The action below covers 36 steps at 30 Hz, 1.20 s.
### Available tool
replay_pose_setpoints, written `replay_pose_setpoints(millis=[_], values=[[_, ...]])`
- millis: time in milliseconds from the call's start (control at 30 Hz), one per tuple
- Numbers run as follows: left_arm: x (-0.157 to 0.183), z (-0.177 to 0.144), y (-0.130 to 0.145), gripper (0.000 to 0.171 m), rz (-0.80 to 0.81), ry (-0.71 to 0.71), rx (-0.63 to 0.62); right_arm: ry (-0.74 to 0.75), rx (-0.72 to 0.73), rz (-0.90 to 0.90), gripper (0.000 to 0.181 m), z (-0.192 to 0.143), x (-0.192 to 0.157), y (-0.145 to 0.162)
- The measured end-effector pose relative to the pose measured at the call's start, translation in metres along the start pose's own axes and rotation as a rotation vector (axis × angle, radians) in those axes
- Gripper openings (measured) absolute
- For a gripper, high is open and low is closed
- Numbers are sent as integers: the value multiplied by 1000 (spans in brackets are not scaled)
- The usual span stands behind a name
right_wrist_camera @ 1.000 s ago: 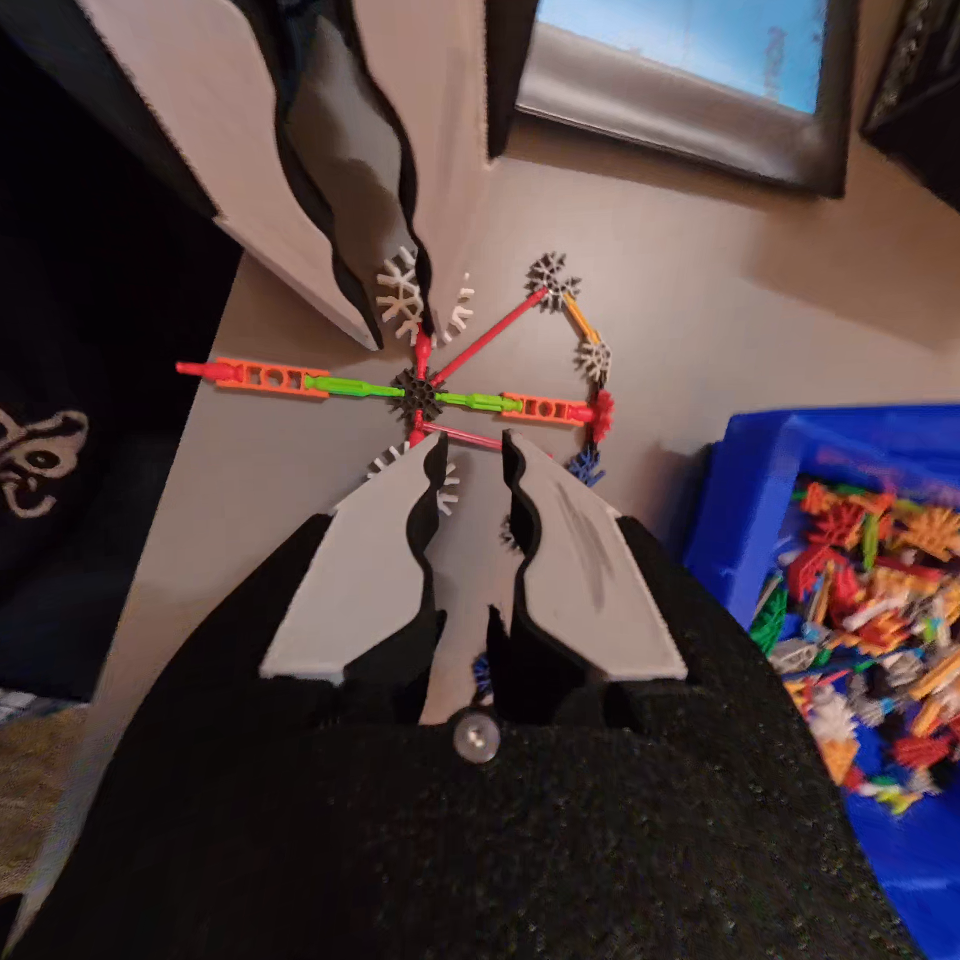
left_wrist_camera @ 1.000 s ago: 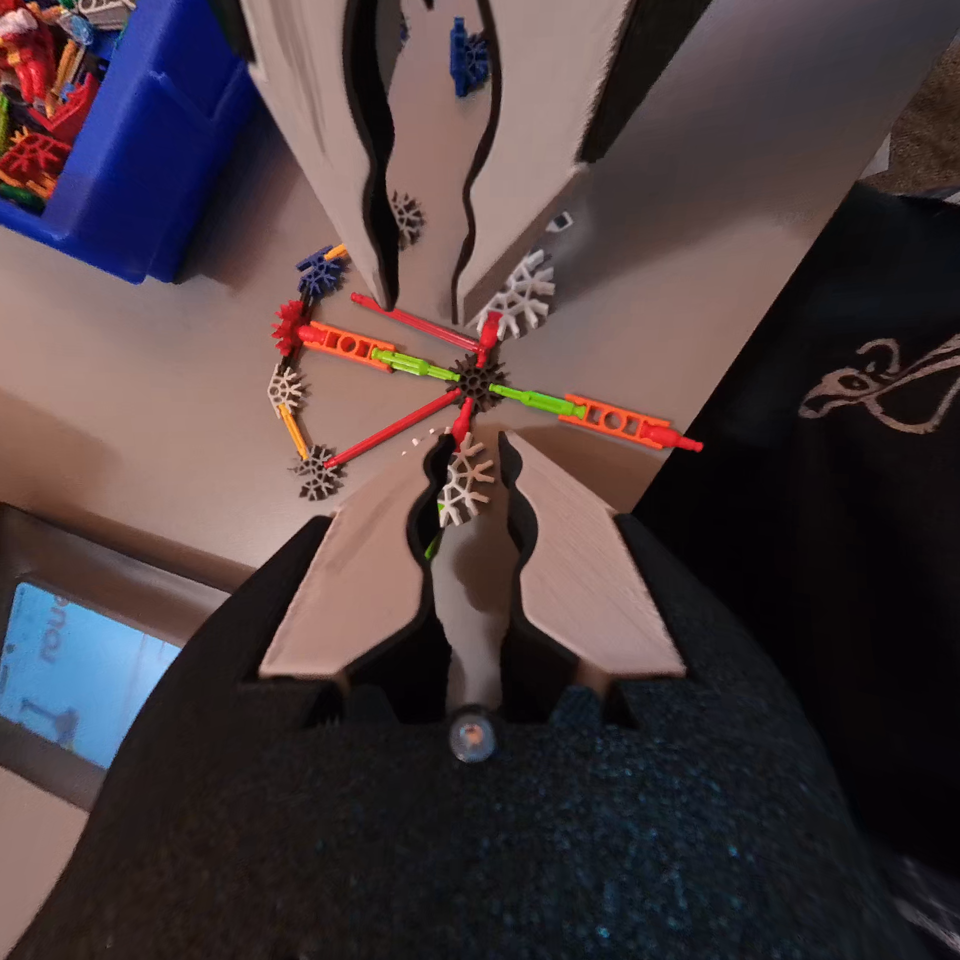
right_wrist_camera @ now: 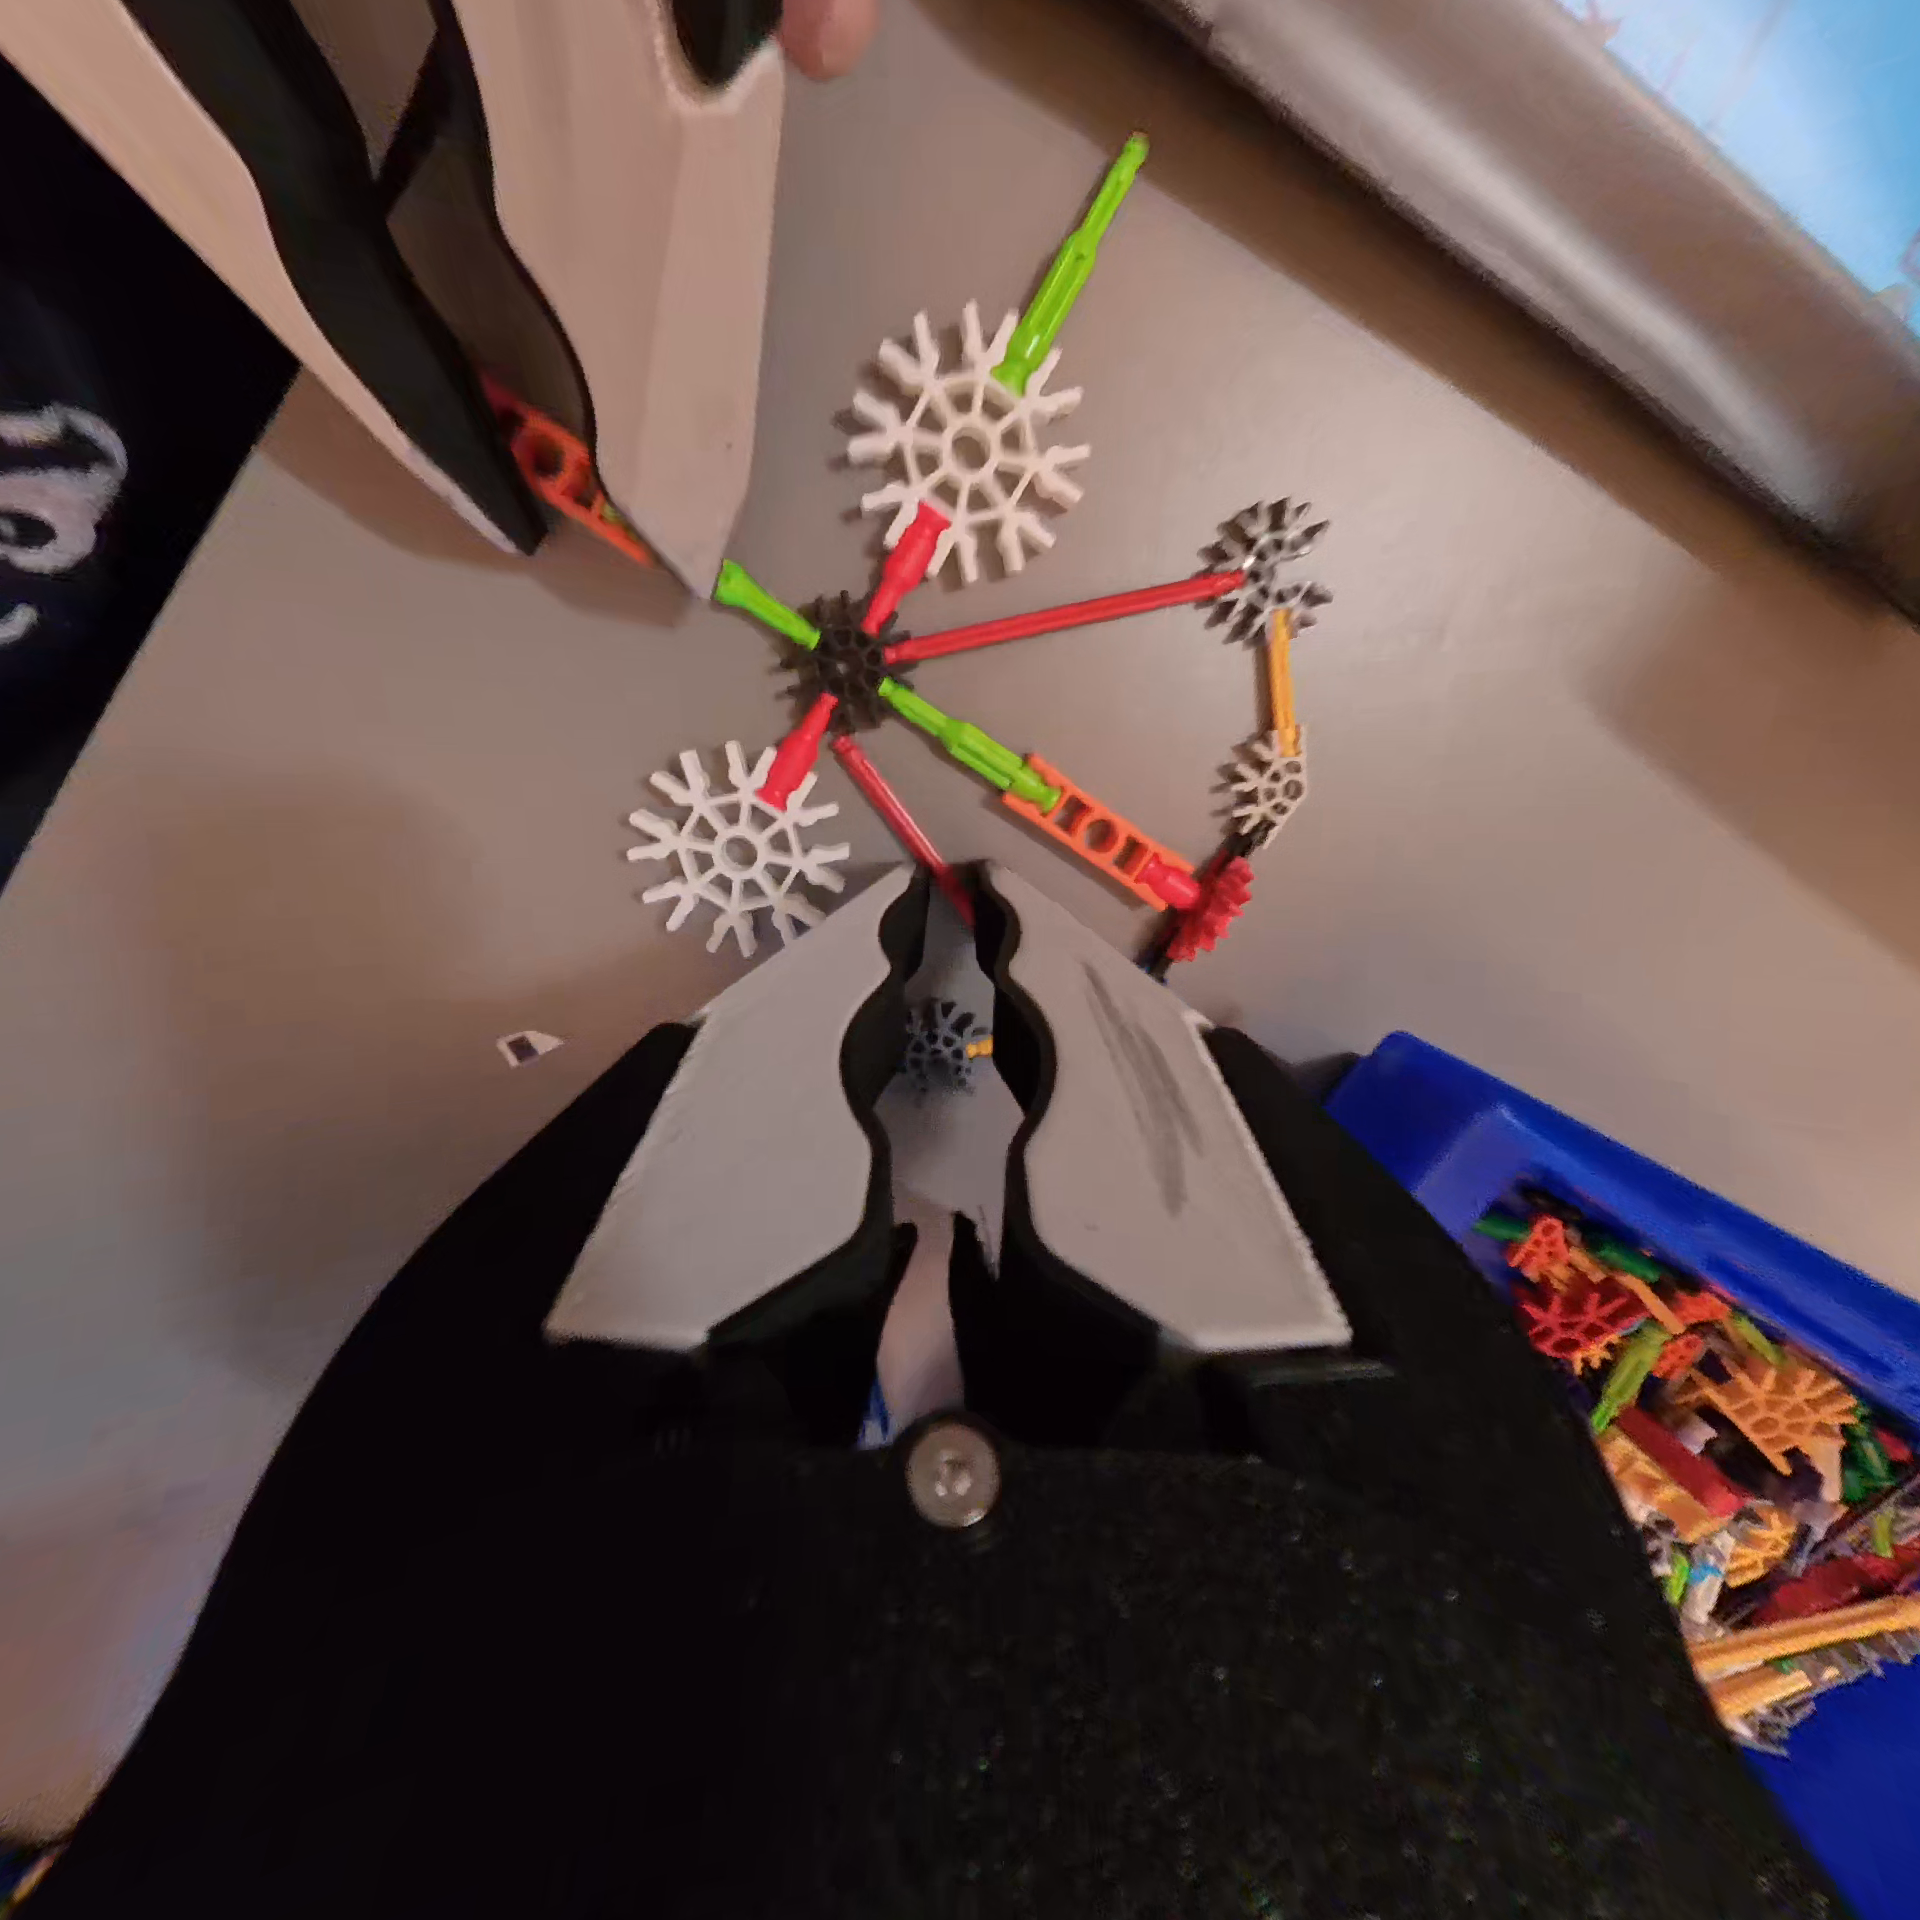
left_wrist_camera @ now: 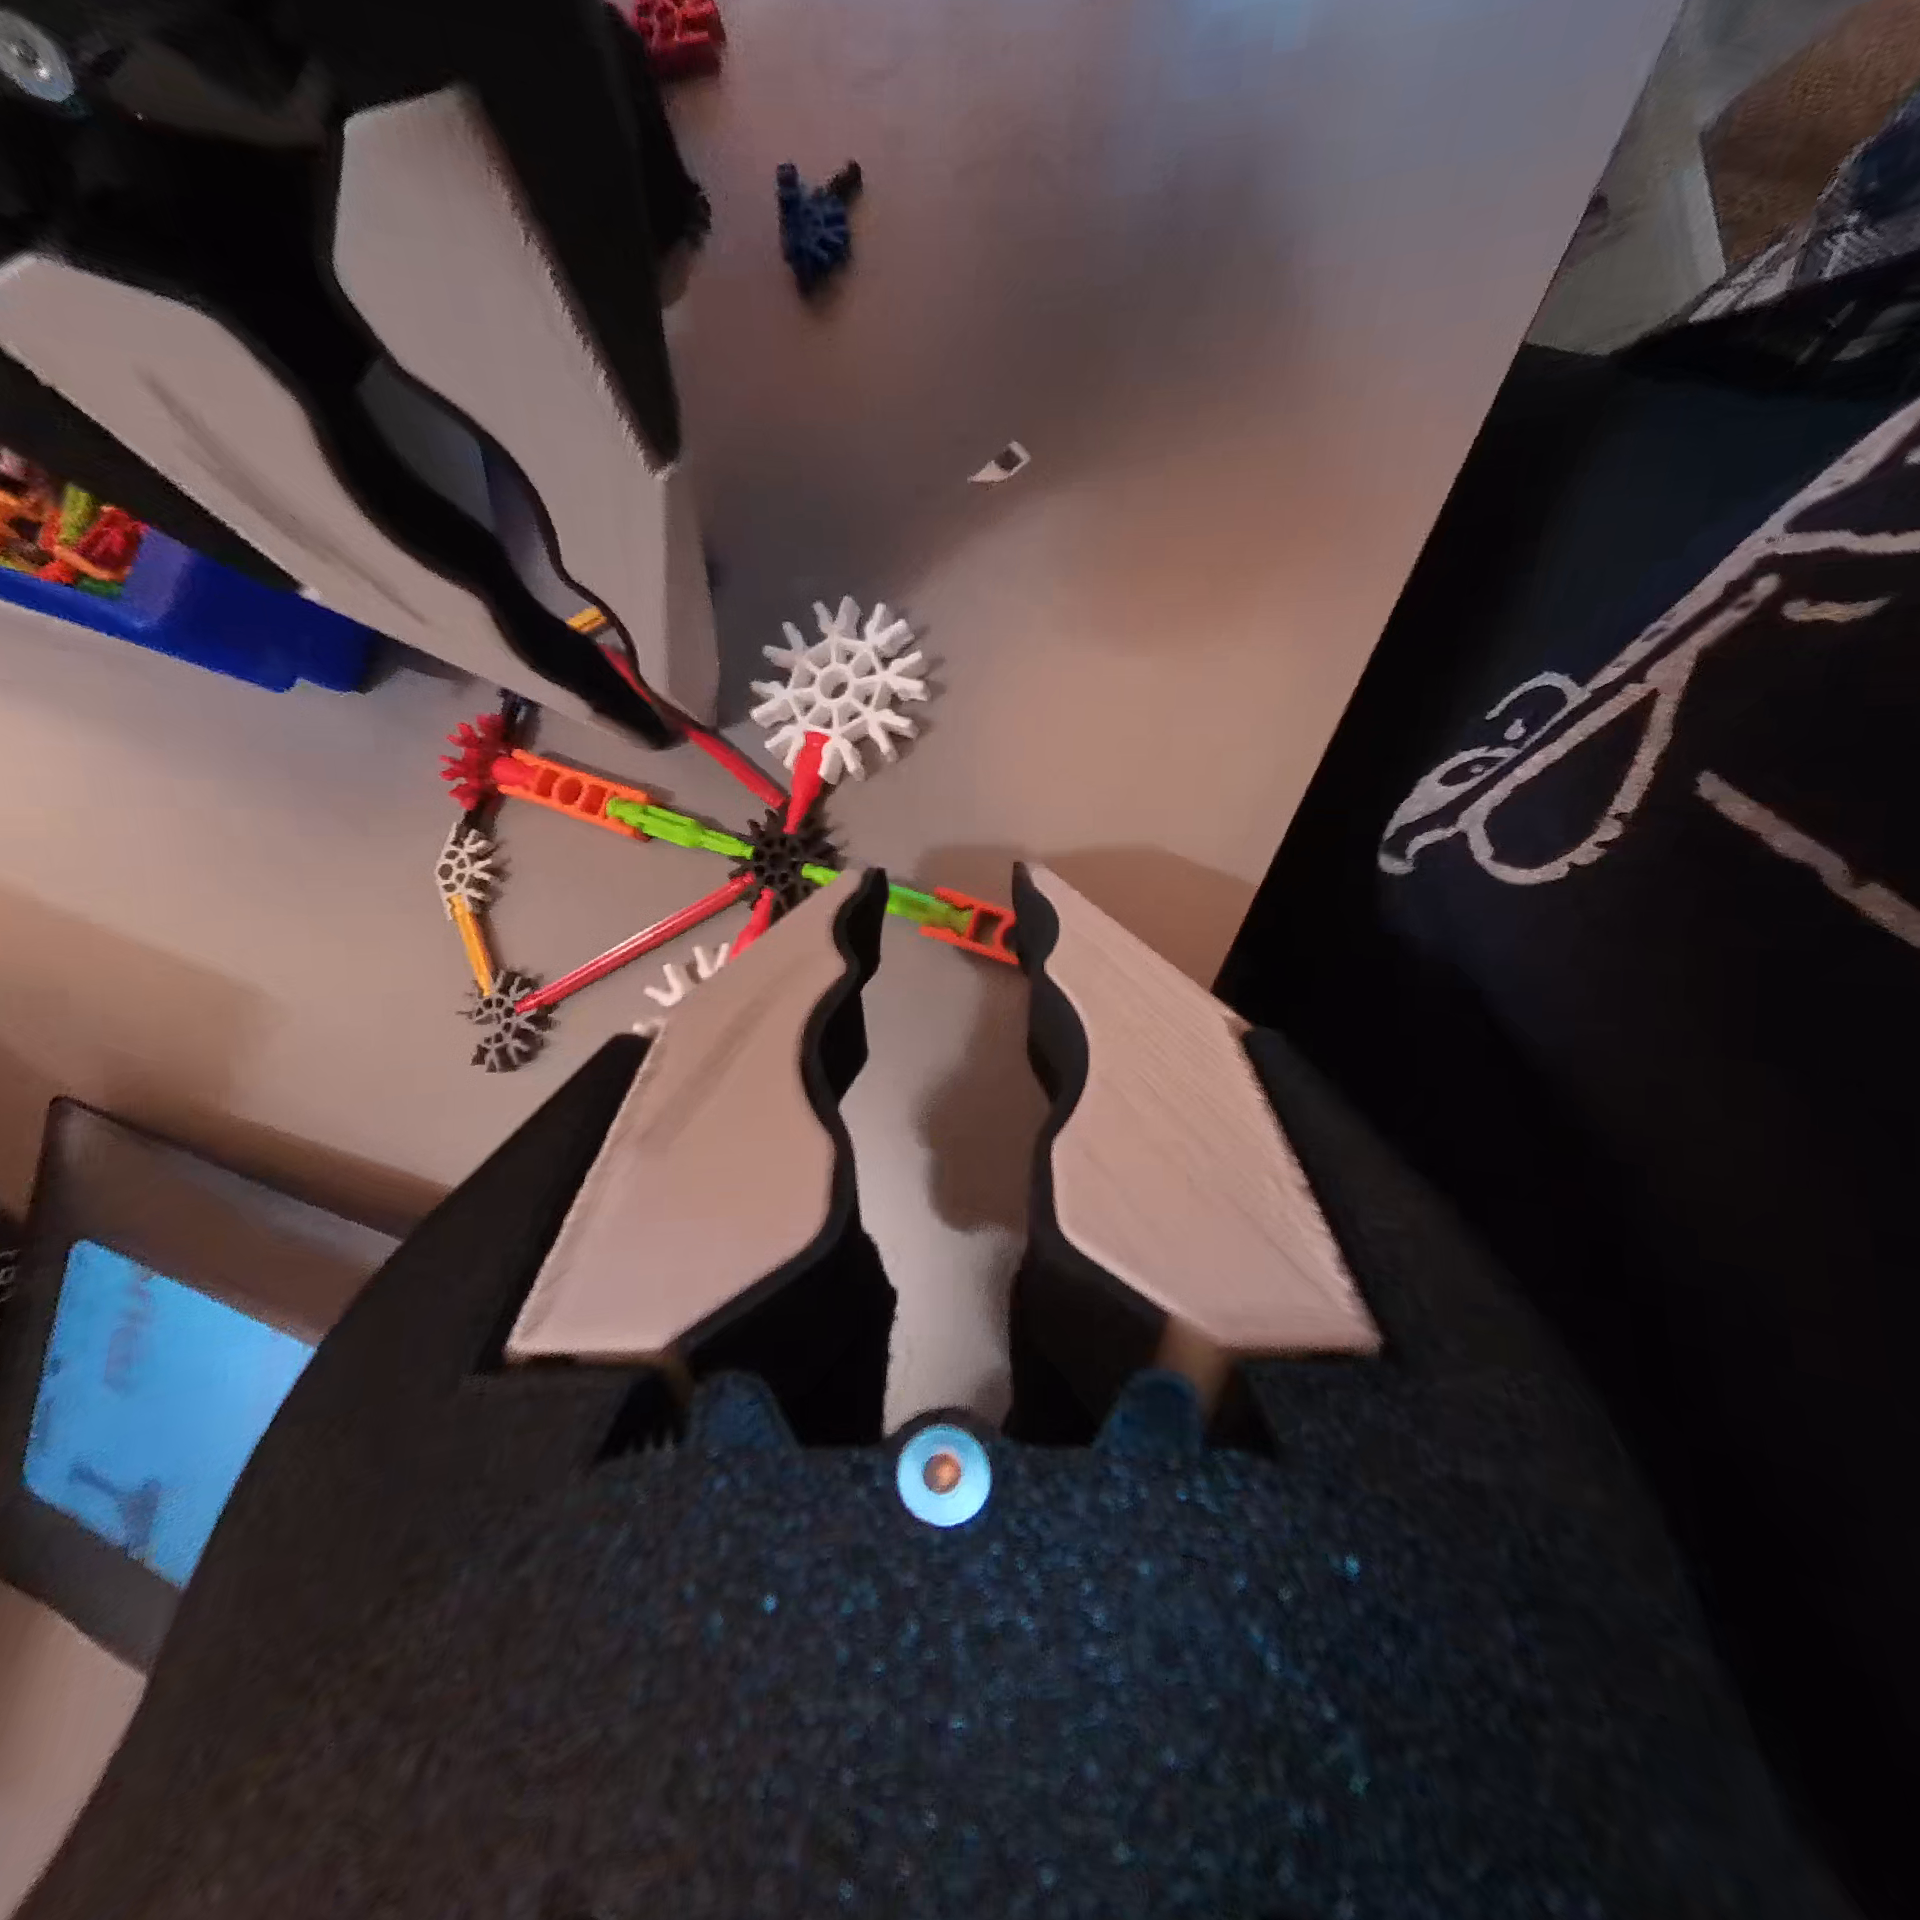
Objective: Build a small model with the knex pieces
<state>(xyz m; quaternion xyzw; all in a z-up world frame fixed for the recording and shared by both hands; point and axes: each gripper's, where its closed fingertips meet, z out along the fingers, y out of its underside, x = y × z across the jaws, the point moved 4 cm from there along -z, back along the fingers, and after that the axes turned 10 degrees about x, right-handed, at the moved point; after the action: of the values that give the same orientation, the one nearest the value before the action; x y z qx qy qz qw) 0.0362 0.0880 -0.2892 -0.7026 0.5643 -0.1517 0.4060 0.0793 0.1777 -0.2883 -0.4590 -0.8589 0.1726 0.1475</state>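
Note:
A flat toy model of rods and connectors lies on the beige table around a black hub (left_wrist_camera: 784, 857) (right_wrist_camera: 836, 660). My left gripper (left_wrist_camera: 943, 883) is open, its tips either side of the green and orange rod (left_wrist_camera: 961, 920) near the table's edge. It also shows in the right wrist view (right_wrist_camera: 613, 561). My right gripper (right_wrist_camera: 951, 881) is shut on a thin red rod (right_wrist_camera: 883, 795) that runs to the hub. It also shows in the left wrist view (left_wrist_camera: 681, 722). A white snowflake connector (right_wrist_camera: 732, 847) (left_wrist_camera: 840, 686) lies beside it. A second one (right_wrist_camera: 966, 452) carries a green rod.
A blue bin (right_wrist_camera: 1455, 1122) (left_wrist_camera: 208, 634) of loose parts stands close to the model. A framed screen (left_wrist_camera: 135, 1403) lies on the other side. A blue connector (left_wrist_camera: 816, 223) and a red part (left_wrist_camera: 675, 31) lie farther off. A person's dark garment (left_wrist_camera: 1558, 1039) is past the table's edge. My hands' fingertips stand some 8 cm from each other.
My left gripper has let go of the white connector and moved right to the green and orange rod. My right gripper has closed on the thin red rod.

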Motion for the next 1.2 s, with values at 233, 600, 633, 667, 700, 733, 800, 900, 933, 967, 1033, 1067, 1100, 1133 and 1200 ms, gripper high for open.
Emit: replay_pose_setpoints(millis=[233, 600, 633, 667, 700, 733, 800, 900, 933, 967, 1033, 1067, 1100, 1133, 1200], values=[[2, 2, 2, 24, -7, -8, 7, -7, 38, 12, 1, 0, 1, 1], [-12, -9, -2, 25, -75, -87, 37, -1, 75, 107, 1, -10, 2, -4], [-14, -9, 0, 26, -89, -88, 28, 6, 74, 131, 1, -10, 3, -4], [-15, -8, 1, 28, -95, -90, 18, 10, 71, 162, 1, -10, 3, -4], [-17, -8, 1, 30, -89, -96, 11, 17, 64, 192, 1, -10, 4, -3], [-18, -9, 2, 31, -78, -95, -3, 20, 58, 221, 1, -9, 4, -3], [-28, -16, 3, 30, -59, -121, -17, 15, 70, 303, 1, -10, 3, -5], [-46, -29, -2, 25, -89, -106, 13, 4, 97, 410, 0, -12, 2, -10], [-54, -31, -3, 24, -86, -113, 21, -2, 108, 442, 0, -12, 1, -12], [-61, -33, -3, 23, -84, -127, 23, -10, 113, 476, 1, -12, 1, -13], [-73, -32, 0, 22, -76, -126, 2, -20, 111, 521, 1, -10, 0, -13], [-80, -30, 1, 22, -76, -134, -5, -29, 108, 537, 1, -8, -1, -13], [-84, -28, 3, 23, -80, -131, -15, -22, 96, 545, 0, -7, -2, -12], [-87, -25, 4, 24, -81, -117, -25, -13, 72, 551, 1, -5, -2, -9], [-91, -19, 3, 29, -87, -100, -24, -14, 57, 559, 0, -3, -3, -8]])
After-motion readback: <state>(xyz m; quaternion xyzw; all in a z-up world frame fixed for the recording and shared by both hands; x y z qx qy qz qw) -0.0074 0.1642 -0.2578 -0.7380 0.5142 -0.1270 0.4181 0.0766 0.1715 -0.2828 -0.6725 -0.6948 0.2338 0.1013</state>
